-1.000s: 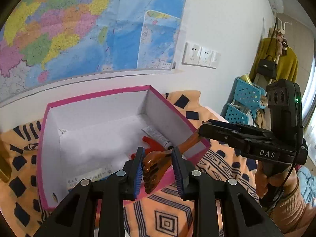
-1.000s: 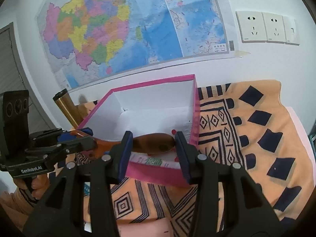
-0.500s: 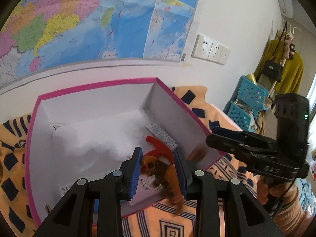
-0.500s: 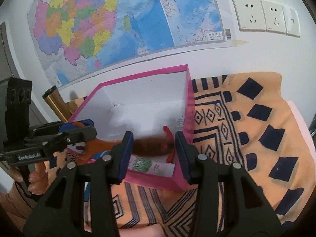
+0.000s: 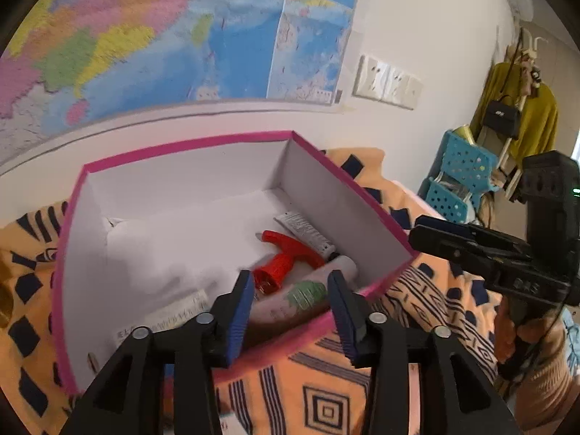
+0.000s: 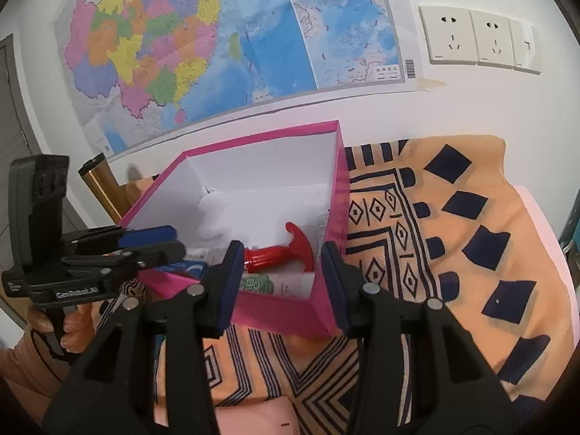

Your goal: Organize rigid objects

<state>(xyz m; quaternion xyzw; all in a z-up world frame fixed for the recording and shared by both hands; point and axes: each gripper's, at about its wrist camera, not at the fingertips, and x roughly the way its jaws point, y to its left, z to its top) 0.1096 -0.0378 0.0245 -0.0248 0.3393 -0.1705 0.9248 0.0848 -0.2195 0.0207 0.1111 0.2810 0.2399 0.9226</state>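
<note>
Left gripper (image 5: 290, 299) and right gripper (image 6: 279, 275): fingers spread, nothing held, both poised at near rim of pink box (image 5: 348, 195). Inside, near corner: red sprayer head (image 5: 286, 257), white tube (image 5: 304, 230), green-label bottle (image 5: 301, 297), flat carton (image 5: 163, 320). Box sits on patterned orange cloth (image 6: 453, 239); wall map (image 6: 224, 43) and sockets (image 6: 478, 38) behind.

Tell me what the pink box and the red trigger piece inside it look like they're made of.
The pink box looks like cardboard: thin flat walls, folded corners, matte white inside, a slightly glossy pink outside. The red trigger piece looks like moulded plastic: one uniform colour, smooth curved lever, fine ribs around the collar, a mild sheen. Neither can be confirmed by sight alone.
</note>
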